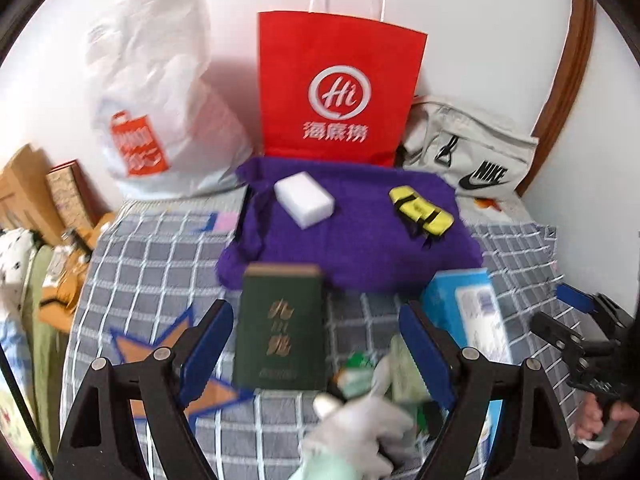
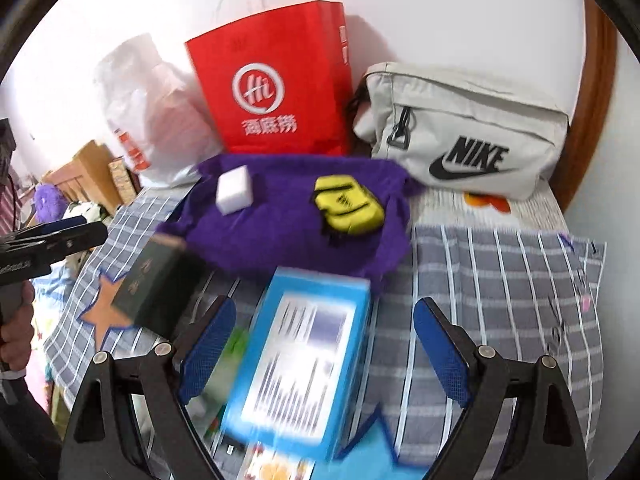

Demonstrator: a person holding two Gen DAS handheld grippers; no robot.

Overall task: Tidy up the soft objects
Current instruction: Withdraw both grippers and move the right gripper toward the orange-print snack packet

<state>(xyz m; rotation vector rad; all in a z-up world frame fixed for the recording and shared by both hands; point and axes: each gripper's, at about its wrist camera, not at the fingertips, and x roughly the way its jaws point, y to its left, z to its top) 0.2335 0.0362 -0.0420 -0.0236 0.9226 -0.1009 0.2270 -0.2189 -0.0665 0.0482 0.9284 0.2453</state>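
A purple cloth (image 1: 352, 232) lies spread on the checked bedspread (image 1: 152, 264), and two soft things rest on it, well apart. The white sponge block (image 1: 305, 200) sits at its ten o'clock corner, long axis running from ten o'clock to four o'clock in the left wrist view. The yellow pouch (image 1: 421, 213) with black straps lies toward two o'clock on the cloth, its long axis also slanting from ten to four; in the right wrist view it looks shorter and stubbier (image 2: 347, 206).

Behind the cloth, at twelve o'clock, a red paper bag (image 1: 340, 84) stands upright against the wall, white handles up; its contents cannot be seen. At ten o'clock slumps a white plastic bag (image 1: 160, 92), bulging, contents unclear. At two o'clock a grey Nike pouch (image 1: 472, 148) lies on its side, zipper closed.

The left gripper (image 1: 320, 356) has its blue-padded fingers spread wide, straddling a dark green book (image 1: 282, 328) that lies flat, spine pointing toward twelve o'clock, without touching it. Near its tips lies a blurred pale, green-tinted soft item (image 1: 360, 420).

The right gripper (image 2: 320, 352) is likewise spread wide, with a blue box (image 2: 304, 360) lying between its fingers, long axis toward twelve o'clock; no contact is visible.
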